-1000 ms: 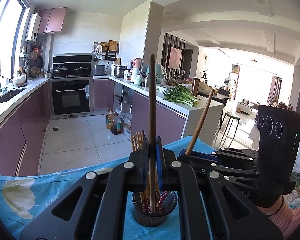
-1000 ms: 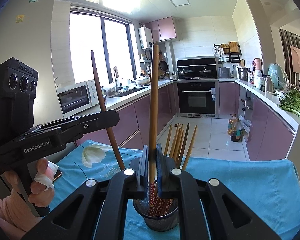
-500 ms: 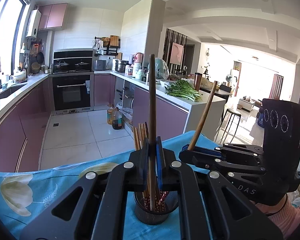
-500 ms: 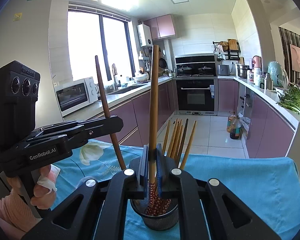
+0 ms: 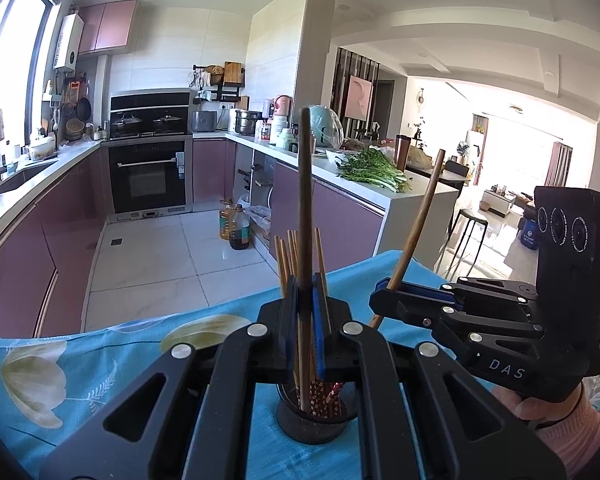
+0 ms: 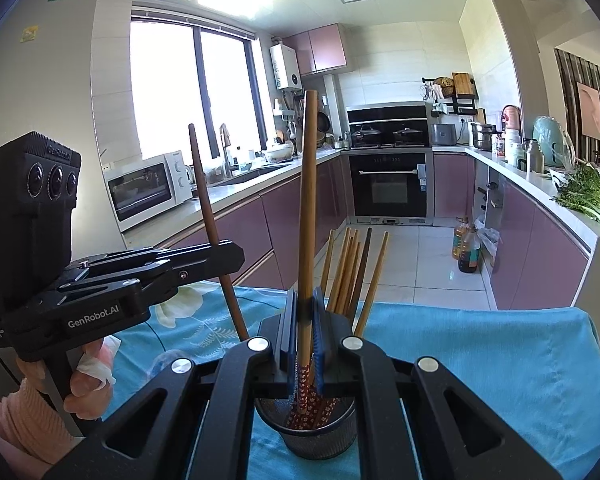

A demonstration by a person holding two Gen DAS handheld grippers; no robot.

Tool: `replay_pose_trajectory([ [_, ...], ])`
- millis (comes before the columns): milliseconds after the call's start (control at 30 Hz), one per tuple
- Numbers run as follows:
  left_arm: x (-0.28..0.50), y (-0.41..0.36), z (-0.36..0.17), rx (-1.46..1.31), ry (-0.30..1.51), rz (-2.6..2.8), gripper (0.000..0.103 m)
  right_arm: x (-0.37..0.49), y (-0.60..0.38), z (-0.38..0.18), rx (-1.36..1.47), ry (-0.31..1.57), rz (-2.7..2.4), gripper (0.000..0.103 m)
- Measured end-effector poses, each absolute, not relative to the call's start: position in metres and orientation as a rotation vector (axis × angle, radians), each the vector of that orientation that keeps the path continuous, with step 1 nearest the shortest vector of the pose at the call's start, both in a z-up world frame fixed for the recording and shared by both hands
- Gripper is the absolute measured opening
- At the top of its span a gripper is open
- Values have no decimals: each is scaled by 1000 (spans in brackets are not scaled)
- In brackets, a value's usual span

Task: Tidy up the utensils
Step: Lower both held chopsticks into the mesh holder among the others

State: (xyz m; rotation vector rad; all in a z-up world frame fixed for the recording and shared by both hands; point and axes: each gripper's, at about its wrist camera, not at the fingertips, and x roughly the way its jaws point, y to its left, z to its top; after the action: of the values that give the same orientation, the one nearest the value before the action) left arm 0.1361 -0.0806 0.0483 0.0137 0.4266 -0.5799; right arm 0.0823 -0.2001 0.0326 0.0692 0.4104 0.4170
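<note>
A dark mesh utensil cup (image 5: 314, 416) (image 6: 306, 426) stands on the blue flowered cloth (image 5: 112, 360) (image 6: 480, 360) and holds several chopsticks (image 6: 354, 272). My left gripper (image 5: 306, 296) is shut on a dark wooden chopstick (image 5: 305, 184), upright, its lower end inside the cup. My right gripper (image 6: 306, 304) is shut on a lighter wooden chopstick (image 6: 309, 184), upright, its patterned red end in the cup. Each gripper shows in the other's view, the left (image 6: 220, 258) and the right (image 5: 384, 296).
The clothed table ends just past the cup, with tiled floor (image 5: 160, 256) beyond. Purple kitchen cabinets (image 6: 540, 256), an oven (image 6: 392, 184), oil bottles on the floor (image 5: 236, 228), greens on the counter (image 5: 374, 166) and a microwave (image 6: 146, 188) surround it.
Both grippers have kept their chopsticks and hold over the cup. Both views have tilted slightly, and the scene sits a little lower in them.
</note>
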Motion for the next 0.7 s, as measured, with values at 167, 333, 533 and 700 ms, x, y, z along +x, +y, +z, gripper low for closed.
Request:
replay_pose_trajectory([
  [167, 142, -86, 44, 25, 440, -573, 7, 85, -198, 28, 73, 423, 418, 6],
  [333, 144, -87, 40, 31, 454, -574, 7, 86, -200, 24, 73, 435, 418, 6],
  [533, 149, -87, 33, 40, 479, -571, 7, 88, -200, 20, 77, 448, 418, 6],
  [700, 151, -89, 26, 54, 504, -574, 7, 90, -202, 14, 77, 466, 420, 6],
])
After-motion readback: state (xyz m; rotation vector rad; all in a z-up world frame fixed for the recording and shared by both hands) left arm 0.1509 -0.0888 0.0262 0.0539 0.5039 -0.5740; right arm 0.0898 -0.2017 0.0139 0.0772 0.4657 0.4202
